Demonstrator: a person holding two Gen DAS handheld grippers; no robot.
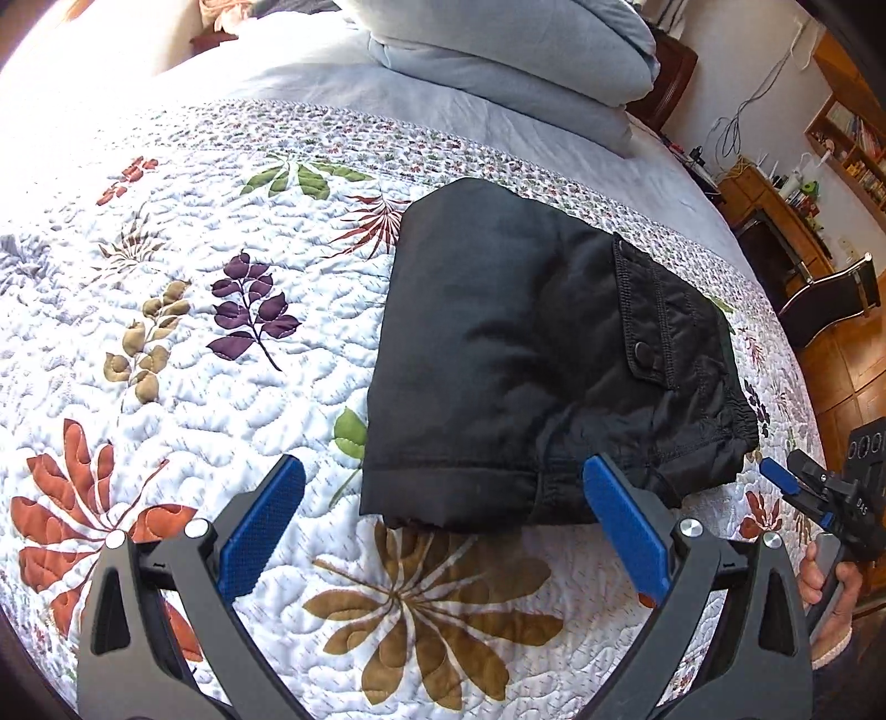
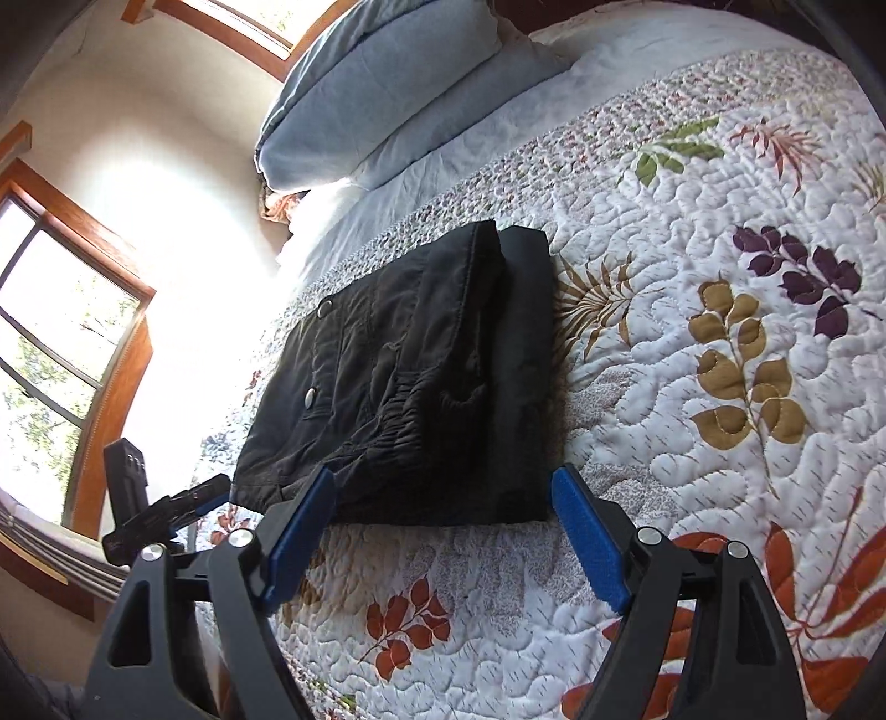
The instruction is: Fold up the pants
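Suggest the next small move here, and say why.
Probably draw both grippers back and stop: the black pants already lie as a compact folded stack on the quilt, and the left gripper and right gripper are open, holding nothing.

Bed covered w/ white quilted bedspread [image 1: 183, 232], printed w/ leaves & flowers in rust, purple, tan, green; narrow band of small floral print runs along its far edge. Beyond that, plain pale blue sheet [image 1: 343, 72] w/ stack of folded blue-grey bedding [image 1: 498, 50] on it, near head of bed. Right side of left wrist view: wooden desk [image 1: 775, 205] cluttered w/ small items, cables hanging on wall above, bookshelf [image 1: 853, 144] w/ books, black chair w/ metal frame [image 1: 830, 299], wood floor [image 1: 853, 376]. Right wrist view: wood-framed window [image 2: 61, 332] at left, very bright, trees outside; 2nd window frame [image 2: 221, 22] up top.
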